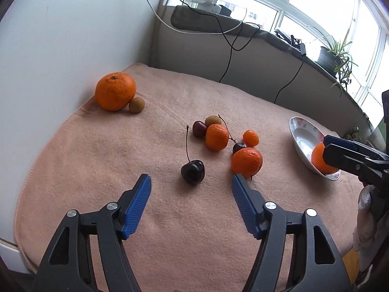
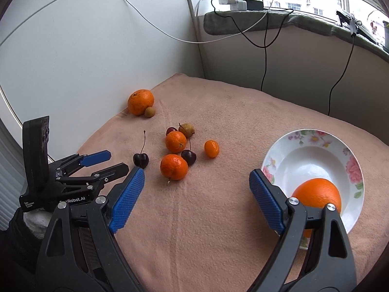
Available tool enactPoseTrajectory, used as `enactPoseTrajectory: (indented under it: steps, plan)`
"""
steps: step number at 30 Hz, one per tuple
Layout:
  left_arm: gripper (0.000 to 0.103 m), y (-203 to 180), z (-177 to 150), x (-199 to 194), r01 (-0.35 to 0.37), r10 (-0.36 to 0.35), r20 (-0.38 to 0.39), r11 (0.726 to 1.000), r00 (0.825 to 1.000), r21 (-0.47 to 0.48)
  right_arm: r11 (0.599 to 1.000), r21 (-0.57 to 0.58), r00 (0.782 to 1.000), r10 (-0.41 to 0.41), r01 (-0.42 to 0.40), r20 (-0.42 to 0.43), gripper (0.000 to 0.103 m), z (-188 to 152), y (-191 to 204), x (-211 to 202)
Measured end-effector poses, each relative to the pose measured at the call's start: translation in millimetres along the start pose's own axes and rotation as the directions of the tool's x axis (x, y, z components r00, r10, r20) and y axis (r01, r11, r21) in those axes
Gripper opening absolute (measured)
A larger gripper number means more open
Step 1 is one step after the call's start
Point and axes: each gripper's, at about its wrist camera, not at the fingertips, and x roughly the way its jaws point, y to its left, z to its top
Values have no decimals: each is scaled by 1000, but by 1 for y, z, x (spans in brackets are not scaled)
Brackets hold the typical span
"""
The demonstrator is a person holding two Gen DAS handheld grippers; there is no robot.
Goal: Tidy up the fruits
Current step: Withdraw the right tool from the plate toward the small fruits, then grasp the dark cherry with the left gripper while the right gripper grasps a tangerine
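A white floral bowl (image 2: 323,143) sits at the right on the pink towel and holds one orange (image 2: 316,193); both also show in the left wrist view, bowl (image 1: 302,133), orange (image 1: 318,159). My right gripper (image 2: 197,174) is open and empty, its right finger beside the bowl. My left gripper (image 1: 190,178) is open and empty just short of a dark cherry (image 1: 192,171). Mandarins (image 1: 246,160), (image 1: 216,136), a kumquat (image 1: 251,138), more cherries and a small brown fruit (image 1: 212,121) cluster mid-towel. A large orange (image 1: 115,91) and a longan (image 1: 136,105) lie far left.
The pink towel (image 1: 97,160) covers the surface. A white wall (image 1: 48,48) borders the left side. Behind, a sill carries chargers (image 1: 201,0), hanging cables and a potted plant (image 1: 336,56).
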Motion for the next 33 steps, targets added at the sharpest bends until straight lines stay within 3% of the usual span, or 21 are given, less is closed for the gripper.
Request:
enactPoseTrajectory:
  steps: [4, 7, 10, 14, 33]
  plan:
    - [60, 0, 1, 6, 19, -19, -7, 1000, 1000, -1, 1000, -13, 1000, -1, 0, -25, 89, 1, 7, 19]
    - [55, 0, 1, 11, 23, -23, -13, 1000, 1000, 5, 1000, -17, 998, 20, -21, -53, 80, 1, 11, 35]
    - [51, 2, 2, 17, 26, -26, -21, 1000, 999, 1, 999, -21, 996, 34, -36, -77, 78, 0, 16, 49]
    - [50, 3, 4, 21, 31, -31, -25, 999, 999, -4, 998, -21, 992, 52, -55, -118, 66, -1, 20, 67]
    - [39, 7, 6, 38, 53, -54, -65, 998, 996, -16, 997, 16, 979, 71, -70, -190, 55, 2, 18, 97]
